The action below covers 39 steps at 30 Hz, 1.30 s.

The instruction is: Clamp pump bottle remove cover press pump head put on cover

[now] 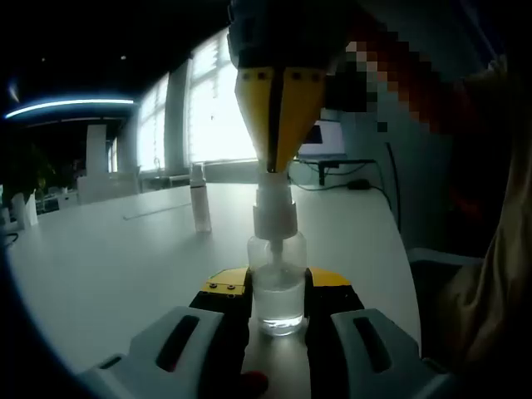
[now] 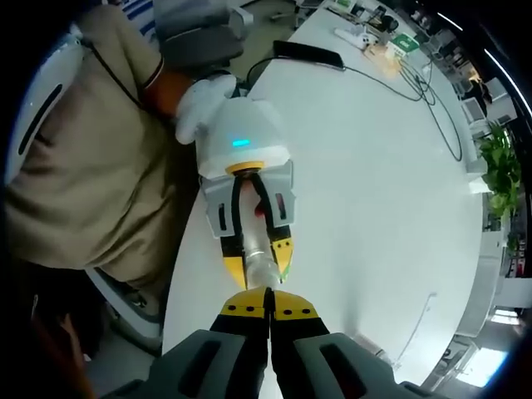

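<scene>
Left tool [image 1: 278, 303] clamps from below; right tool [image 2: 268, 309] closed, pointing down.

No readable text in either of my views, bottle [image 1: 278, 287] between my left jaws bears no legible label, items at far table end [image 2: 374, 37] show print too small to read, monitor [image 1: 322, 137] too blurred.

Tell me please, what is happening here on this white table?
A person works with two handheld grippers. The left gripper is shut on the clear pump bottle, holding it upright on the white table. The right gripper comes from above with its jaws closed, its tips on the white pump head. A slim capped bottle stands further back on the table. Whether the pump is being pressed down at this moment cannot be told.
</scene>
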Each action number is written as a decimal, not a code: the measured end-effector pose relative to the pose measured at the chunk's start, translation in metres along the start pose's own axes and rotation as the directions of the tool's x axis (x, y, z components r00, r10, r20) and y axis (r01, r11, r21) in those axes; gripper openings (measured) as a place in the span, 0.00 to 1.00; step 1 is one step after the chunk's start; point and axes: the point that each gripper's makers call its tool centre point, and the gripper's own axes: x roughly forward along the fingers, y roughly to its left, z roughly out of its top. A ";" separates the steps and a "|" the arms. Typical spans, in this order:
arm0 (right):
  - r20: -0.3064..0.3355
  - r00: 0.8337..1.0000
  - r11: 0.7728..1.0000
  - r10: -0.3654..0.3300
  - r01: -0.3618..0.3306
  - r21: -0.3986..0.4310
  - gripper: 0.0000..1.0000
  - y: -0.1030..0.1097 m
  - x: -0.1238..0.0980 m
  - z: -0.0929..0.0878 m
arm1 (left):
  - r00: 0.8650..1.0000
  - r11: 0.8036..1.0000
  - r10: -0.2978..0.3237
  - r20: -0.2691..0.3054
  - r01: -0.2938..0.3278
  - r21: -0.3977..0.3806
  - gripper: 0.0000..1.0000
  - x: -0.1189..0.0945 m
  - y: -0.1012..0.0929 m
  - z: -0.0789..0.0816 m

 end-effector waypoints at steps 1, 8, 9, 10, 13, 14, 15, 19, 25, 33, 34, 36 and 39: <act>0.001 1.000 1.000 -0.001 0.001 0.001 0.00 0.000 0.000 0.000 | 1.000 1.000 0.000 0.000 0.000 -0.001 0.15 0.000 0.000 0.000; 0.007 1.000 1.000 -0.005 0.005 -0.005 0.00 0.001 0.000 0.000 | 1.000 1.000 0.000 0.000 0.000 0.000 0.15 0.000 0.000 0.000; 0.007 1.000 1.000 -0.005 0.006 -0.005 0.00 0.001 0.000 -0.001 | 1.000 1.000 0.000 0.000 0.000 0.000 0.15 0.000 0.000 0.000; 0.008 1.000 1.000 -0.006 0.006 -0.005 0.00 0.001 0.000 -0.001 | 1.000 1.000 0.000 -0.001 0.000 0.000 0.15 0.001 0.000 0.000; 0.010 1.000 1.000 -0.011 0.011 -0.007 0.00 0.001 -0.001 -0.001 | 1.000 1.000 0.000 -0.001 0.000 0.000 0.15 0.001 0.000 0.000; 0.011 1.000 1.000 -0.013 0.013 -0.007 0.00 0.001 -0.001 -0.001 | 1.000 1.000 0.000 -0.001 0.000 0.001 0.15 0.001 0.000 0.000; 0.013 1.000 1.000 -0.014 0.014 -0.006 0.00 0.001 -0.001 -0.001 | 1.000 1.000 0.000 -0.001 0.000 0.001 0.15 0.001 0.000 0.000; 0.010 1.000 1.000 -0.010 0.010 -0.006 0.00 0.000 -0.002 -0.001 | 1.000 1.000 -0.001 -0.001 0.001 0.000 0.15 0.001 0.001 0.000; 0.008 1.000 1.000 -0.014 0.014 -0.014 0.00 -0.001 -0.006 0.000 | 1.000 1.000 -0.001 -0.001 0.001 -0.002 0.15 0.001 0.001 0.000; 0.039 0.999 0.999 -0.029 0.030 -0.025 0.00 -0.001 -0.008 0.000 | 1.000 1.000 -0.002 -0.001 0.002 -0.003 0.15 0.001 0.000 0.000; 0.043 0.999 0.999 -0.029 0.030 -0.026 0.00 -0.001 -0.008 0.000 | 1.000 1.000 -0.002 -0.001 0.002 -0.003 0.15 0.000 0.000 0.000; 0.050 0.998 0.999 -0.028 0.029 -0.024 0.00 -0.001 -0.008 0.000 | 1.000 1.000 -0.002 -0.001 0.002 -0.003 0.15 0.001 0.001 0.000; 0.055 0.998 0.999 -0.028 0.030 -0.028 0.00 -0.001 -0.008 0.000 | 1.000 1.000 -0.002 -0.001 0.002 -0.002 0.15 0.001 0.001 0.000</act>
